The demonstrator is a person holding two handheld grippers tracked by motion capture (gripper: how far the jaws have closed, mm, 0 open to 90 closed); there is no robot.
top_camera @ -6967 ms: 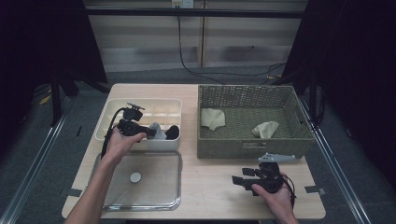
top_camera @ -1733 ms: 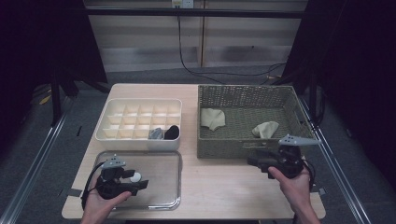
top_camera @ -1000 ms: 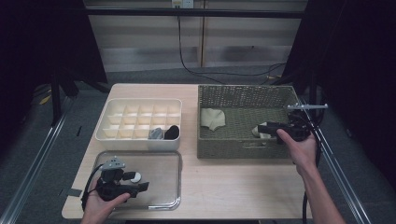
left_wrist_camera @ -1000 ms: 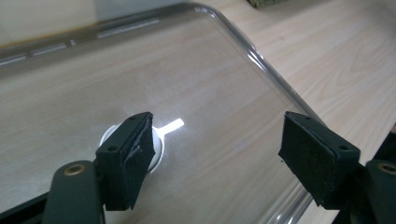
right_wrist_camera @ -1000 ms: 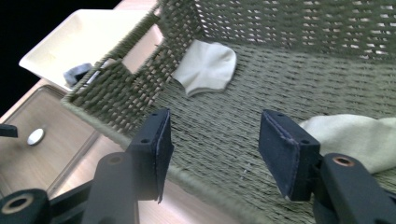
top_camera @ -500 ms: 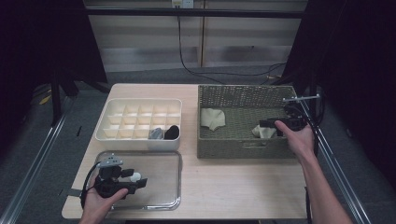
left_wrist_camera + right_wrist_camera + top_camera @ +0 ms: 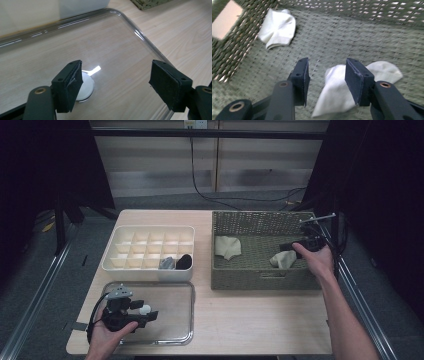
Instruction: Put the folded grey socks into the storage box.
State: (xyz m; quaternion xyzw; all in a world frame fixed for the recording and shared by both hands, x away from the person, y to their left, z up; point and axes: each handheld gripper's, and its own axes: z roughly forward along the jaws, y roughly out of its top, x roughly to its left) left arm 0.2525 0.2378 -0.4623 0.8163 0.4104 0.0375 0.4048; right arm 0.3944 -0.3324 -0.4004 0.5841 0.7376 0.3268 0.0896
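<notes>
The right gripper (image 7: 327, 75) hangs inside the olive-green woven rectangular basket (image 7: 240, 222), its two black jaws half apart and just now narrowing, with nothing pressed between the pads. Under and just beyond them lies a crumpled white cotton sock (image 7: 337, 92): soft, folded over itself, its rounded toe end spreading out past the right-hand jaw. In the high view this sock (image 7: 282, 260) rests on the basket floor toward its right end, close to the front wall, directly below the right gripper (image 7: 287, 246). A second white sock (image 7: 278, 27), flatter and bunched, lies well apart near the basket's far wall in the right gripper view, toward the basket's left end from above (image 7: 227, 246).

Against the picture half a second earlier, the right hand (image 7: 315, 260) sits a little lower and nearer the sock; the left side looks the same.

The left gripper (image 7: 115, 82) is held with jaws wide over the clear plastic rectangular tray (image 7: 140, 37) on the pale wooden table (image 7: 250, 320), holding nothing. A small round white disc (image 7: 85, 86) lies on the tray beside its left-hand jaw. Behind the tray stands a cream plastic divided organiser box (image 7: 130, 237).
</notes>
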